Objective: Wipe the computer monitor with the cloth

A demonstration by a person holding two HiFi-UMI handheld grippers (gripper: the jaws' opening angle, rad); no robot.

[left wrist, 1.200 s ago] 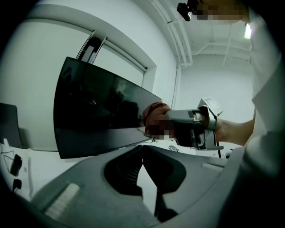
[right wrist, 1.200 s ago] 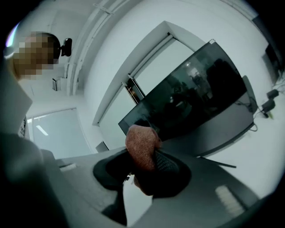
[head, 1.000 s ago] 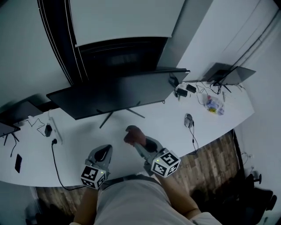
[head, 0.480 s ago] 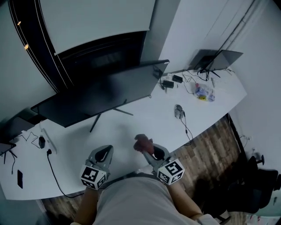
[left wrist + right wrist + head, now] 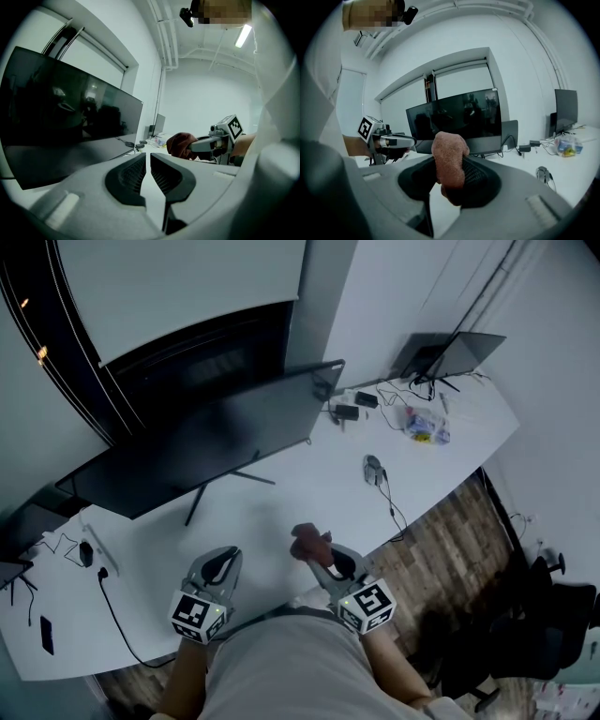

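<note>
Your right gripper [image 5: 322, 559] has its jaws clamped on the cloth [image 5: 307, 542], held above the surface's [image 5: 309, 488] near edge. Your left gripper [image 5: 218, 570] is empty, jaws almost together. The monitor [image 5: 206, 437] stands toward the far edge, well apart from the cloth, so all the wiping looks left to do.

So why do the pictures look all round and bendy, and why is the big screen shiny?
Both gripper views: wide-angle lenses curve the walls and leave black corners. Left gripper view: the dark monitor mirrors the room like glass. Right gripper view: the cloth, so near, looks huge. Head view: dim, bluish, with soft shadows on the table.
</note>
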